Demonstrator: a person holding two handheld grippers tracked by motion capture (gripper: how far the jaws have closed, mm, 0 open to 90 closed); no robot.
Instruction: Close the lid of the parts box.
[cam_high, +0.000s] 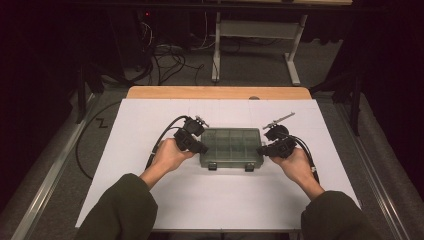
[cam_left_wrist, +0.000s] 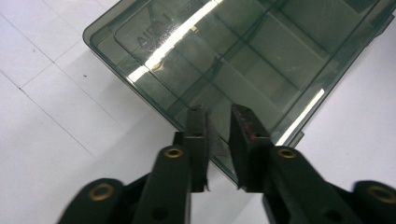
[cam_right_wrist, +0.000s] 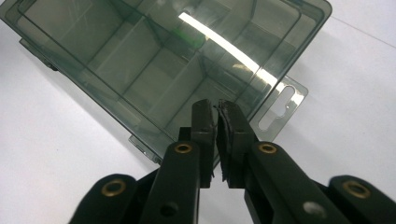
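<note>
The left gripper (cam_left_wrist: 218, 122) sits at the left end of a clear, smoke-tinted plastic organiser box (cam_high: 231, 146). In the left gripper view its two black jaws stand a little apart, with a narrow gap between them, and the edge of the box's wall passes through that gap. The pads do not appear to press on the plastic, so the jaws read as released around the edge rather than clamped on it. The person's left hand (cam_high: 169, 155) wraps the gripper body, and a black cable (cam_high: 165, 131) loops away from it across the table.

The right gripper (cam_right_wrist: 217, 115) sits at the opposite, right end of the box. In the right gripper view its jaws are nearly together, with only a thin slit between them, and the box's edge, beside a flat hanging tab (cam_right_wrist: 280, 106) with a slot, runs between the pads. They look pinched on that edge. The person's right hand (cam_high: 295, 164) holds this gripper.

The box lies flat near the middle of a white sheet (cam_high: 150, 200) covering the table, lid closed, with two dark latches (cam_high: 230, 167) on the side facing the person. Inner dividers split it into several compartments. Both forearms wear dark green sleeves (cam_high: 125, 210). Beyond the sheet shows the table's wooden edge (cam_high: 215, 92).
</note>
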